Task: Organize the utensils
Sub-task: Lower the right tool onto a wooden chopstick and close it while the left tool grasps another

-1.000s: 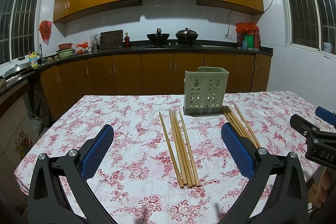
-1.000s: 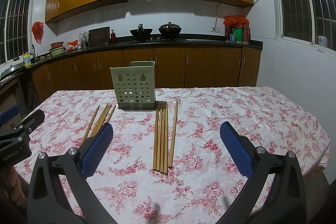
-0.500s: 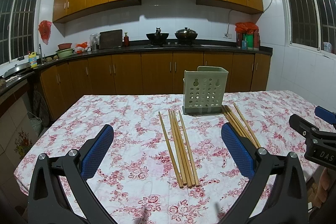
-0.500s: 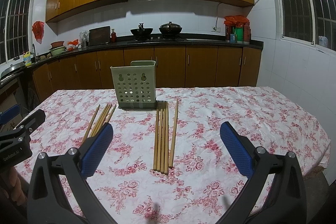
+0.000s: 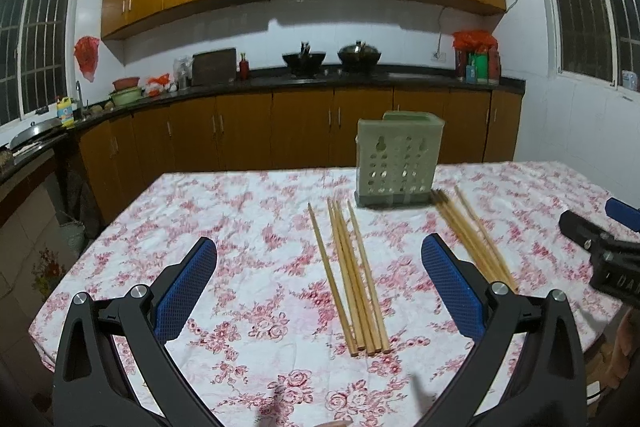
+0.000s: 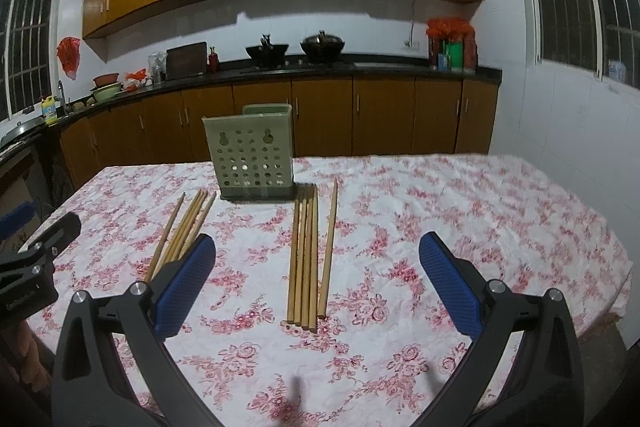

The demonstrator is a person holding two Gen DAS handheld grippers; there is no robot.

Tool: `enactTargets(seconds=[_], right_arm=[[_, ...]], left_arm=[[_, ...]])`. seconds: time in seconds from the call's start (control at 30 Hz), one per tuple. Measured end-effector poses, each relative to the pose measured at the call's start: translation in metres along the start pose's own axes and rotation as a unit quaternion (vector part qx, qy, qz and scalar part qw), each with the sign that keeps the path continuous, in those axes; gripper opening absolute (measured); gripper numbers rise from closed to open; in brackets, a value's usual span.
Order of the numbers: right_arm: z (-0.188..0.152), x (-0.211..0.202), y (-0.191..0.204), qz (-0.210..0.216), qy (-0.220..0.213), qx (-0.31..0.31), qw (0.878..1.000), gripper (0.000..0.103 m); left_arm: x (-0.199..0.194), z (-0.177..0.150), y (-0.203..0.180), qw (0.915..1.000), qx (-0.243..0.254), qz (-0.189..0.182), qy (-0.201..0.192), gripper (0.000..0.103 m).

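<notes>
A pale green perforated utensil holder (image 5: 399, 159) stands upright at the far middle of the table; it also shows in the right wrist view (image 6: 251, 156). Two bundles of wooden chopsticks lie flat in front of it. The left bundle (image 5: 352, 279) lies ahead of my left gripper (image 5: 320, 267), which is open and empty above the near table. The right bundle (image 6: 307, 255) lies ahead of my right gripper (image 6: 318, 265), also open and empty. Each view shows the other bundle to the side: the right bundle (image 5: 472, 235) and the left bundle (image 6: 182, 227).
The table wears a floral tablecloth (image 5: 224, 227). The right gripper's body (image 5: 600, 251) shows at the right edge of the left wrist view, the left gripper's body (image 6: 32, 267) at the left edge of the right wrist view. Kitchen cabinets and counter (image 5: 280, 95) stand behind.
Both grippers have tilted or lifted slightly, so the table and chopsticks sit a little lower in view. Nothing on the table has moved.
</notes>
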State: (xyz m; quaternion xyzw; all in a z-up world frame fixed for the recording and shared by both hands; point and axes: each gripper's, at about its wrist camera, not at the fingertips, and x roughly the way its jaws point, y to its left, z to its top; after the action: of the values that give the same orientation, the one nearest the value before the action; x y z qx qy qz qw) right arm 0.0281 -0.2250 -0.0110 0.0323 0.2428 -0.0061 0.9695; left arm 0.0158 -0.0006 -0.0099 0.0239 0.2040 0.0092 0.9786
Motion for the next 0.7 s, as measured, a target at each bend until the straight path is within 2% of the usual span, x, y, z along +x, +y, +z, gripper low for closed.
enactTargets(seconds=[0.2, 0.27, 0.33, 0.37, 0.43, 0.6, 0.7], right_arm=[[0.003, 0.047, -0.024, -0.018, 0.076, 0.042, 0.996, 0.099], [0.003, 0.065, -0.032, -0.023, 0.1, 0.054, 0.993, 0.096], [0.004, 0.082, -0.036, -0.023, 0.128, 0.059, 0.99, 0.078], [0.005, 0.09, -0.037, -0.02, 0.14, 0.062, 0.988, 0.074], [0.003, 0.11, -0.041, -0.011, 0.17, 0.073, 0.983, 0.059], [-0.003, 0.141, -0.034, 0.005, 0.21, 0.072, 0.975, 0.039], [-0.004, 0.151, -0.027, 0.011, 0.224, 0.059, 0.973, 0.035]], left_arm=[[0.036, -0.005, 0.016, 0.9977, -0.02, -0.005, 0.064, 0.101], [0.047, -0.003, 0.02, 0.9967, -0.022, -0.002, 0.078, 0.101], [0.059, -0.001, 0.022, 0.9958, -0.018, 0.004, 0.09, 0.094], [0.066, -0.001, 0.022, 0.9949, -0.014, 0.005, 0.1, 0.086], [0.081, -0.002, 0.022, 0.9922, -0.009, 0.007, 0.124, 0.072], [0.106, -0.009, 0.021, 0.985, -0.018, -0.012, 0.171, 0.059], [0.116, -0.014, 0.02, 0.9809, -0.024, -0.026, 0.192, 0.054]])
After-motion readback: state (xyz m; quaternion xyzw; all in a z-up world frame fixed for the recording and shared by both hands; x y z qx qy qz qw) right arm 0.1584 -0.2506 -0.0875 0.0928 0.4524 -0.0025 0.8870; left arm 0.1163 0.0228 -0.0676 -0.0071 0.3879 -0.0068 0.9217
